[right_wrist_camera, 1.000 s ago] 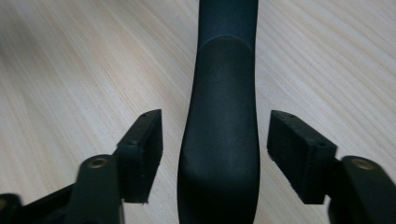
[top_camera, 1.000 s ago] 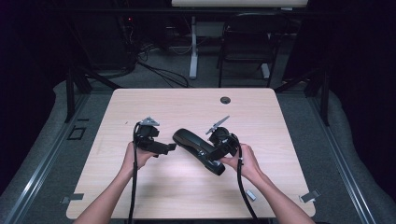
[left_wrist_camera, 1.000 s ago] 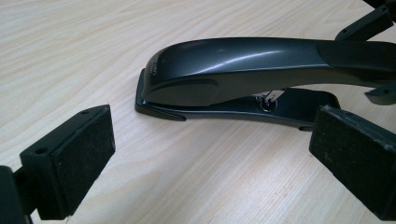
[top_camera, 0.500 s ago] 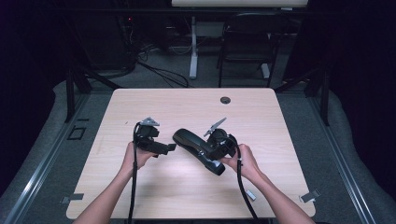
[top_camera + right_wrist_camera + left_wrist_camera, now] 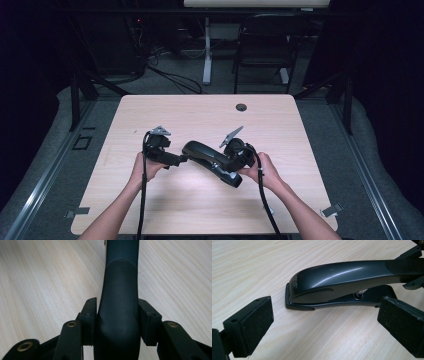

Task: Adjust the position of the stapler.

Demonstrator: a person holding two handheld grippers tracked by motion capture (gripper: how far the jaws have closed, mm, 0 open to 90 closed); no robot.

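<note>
Gripped the black stapler (image 5: 205, 152) across its rear end with the right gripper (image 5: 235, 159), fingers (image 5: 89, 315) clamped against both flanks of the curved top arm. Took that hold from behind and low, probably to pin the body against sliding or swinging on the smooth wood. Had the base flat on the counter (image 5: 200, 115), a little nearer than the middle, nose pointing left and slightly far, tail pointing right and near.

Held the left gripper (image 5: 181, 159) just left of the nose, with its fingers (image 5: 257, 320) spread wide and empty, one to each side of the front end and touching nothing. Aimed it low along the counter toward the stapler's front, seemingly so the pads could close over the front of the top arm or the base. Showed, in the left gripper view, the top arm sitting down over the base, with a narrow gap behind the nose and a small metal part in it.

Judged the step in hand as a steadying hold on the right, with the left lined up for a grasp not yet made. Judged the glossy, rounded arm likely to slip under a shallow pinch, hence the deep seat between the right fingers.

Left a small dark grommet (image 5: 241, 107) untouched at the far edge, well apart from the work.
</note>
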